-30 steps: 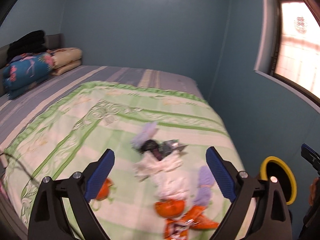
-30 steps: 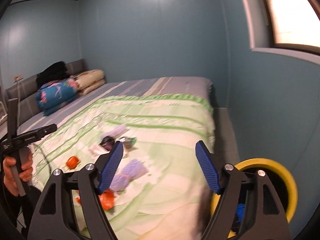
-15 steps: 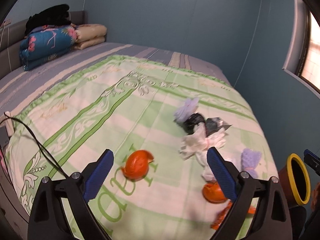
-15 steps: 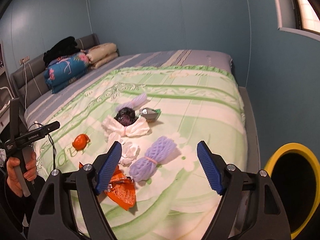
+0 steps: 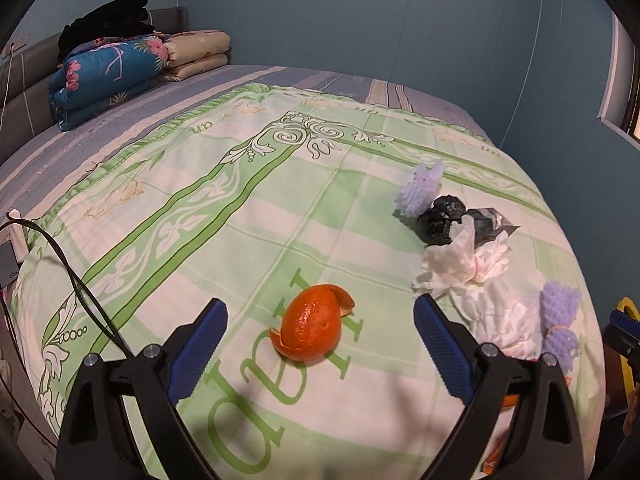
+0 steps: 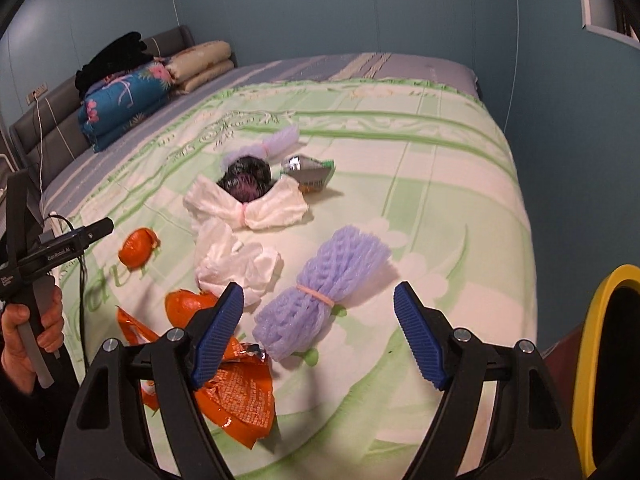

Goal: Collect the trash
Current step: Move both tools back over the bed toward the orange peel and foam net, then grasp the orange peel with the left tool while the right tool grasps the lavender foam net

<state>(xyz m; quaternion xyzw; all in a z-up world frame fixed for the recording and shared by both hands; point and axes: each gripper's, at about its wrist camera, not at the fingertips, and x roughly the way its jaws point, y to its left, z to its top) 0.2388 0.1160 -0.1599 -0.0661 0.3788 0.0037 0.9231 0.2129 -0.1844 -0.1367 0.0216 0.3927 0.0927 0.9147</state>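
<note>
Left claw (image 5: 318,344) has neared the green quilt (image 5: 256,216) (blue-walled bedroom).

You're looking at an orange peel (image 5: 312,326), lilac foam net (image 6: 320,296), white tissue (image 6: 236,264), orange-silver wrapper (image 6: 236,396), green-white floral-scroll bedspread (image 5: 240,184) w/ green lettering, yellow-rimmed bin (image 6: 596,360), blue finger pads (image 5: 198,350).

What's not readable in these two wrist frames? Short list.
- Bin: right view, cut off by the frame edge; its inside is dark, contents unknown.
- Orange wrapper: right view, partly behind the right gripper's finger; print too small to read.
- Black lump: left view, tissue covers its near side; what it is stays unclear.
- Lower orange peel: right view, partly hidden by tissue and the finger.
</note>
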